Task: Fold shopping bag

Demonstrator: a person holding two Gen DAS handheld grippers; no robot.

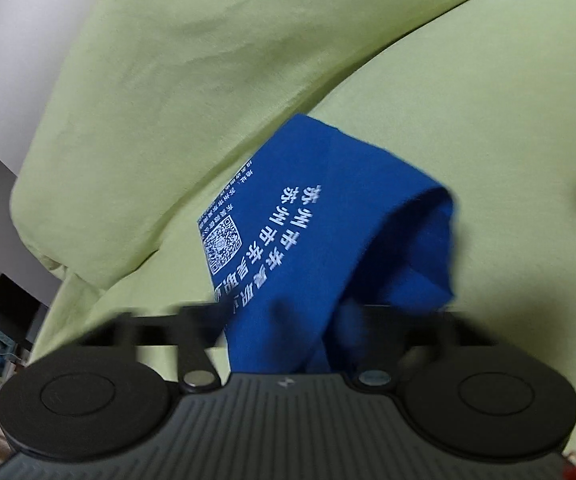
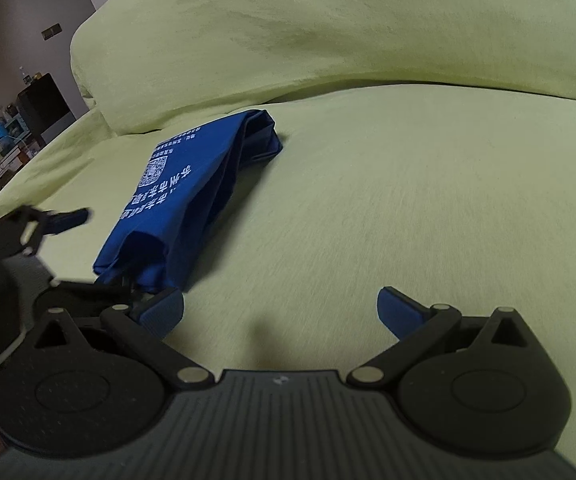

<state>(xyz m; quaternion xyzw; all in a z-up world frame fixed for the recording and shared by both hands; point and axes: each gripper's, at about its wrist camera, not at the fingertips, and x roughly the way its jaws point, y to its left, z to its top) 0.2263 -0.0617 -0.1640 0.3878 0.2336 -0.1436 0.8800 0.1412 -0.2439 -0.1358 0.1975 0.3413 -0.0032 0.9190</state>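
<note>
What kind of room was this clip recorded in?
Probably a home living room or bedroom. The blue shopping bag lies on soft furniture under a light green cover, maybe a sofa or bed, and a cluttered shelf with a dark screen stands by the wall.

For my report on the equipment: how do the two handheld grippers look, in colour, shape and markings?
Both grippers, left gripper and right gripper, have a grey ribbed body with a small white logo, two round black discs, black link arms with silver pins. The right one's fingers carry blue textured pads. No cable shows.
</note>
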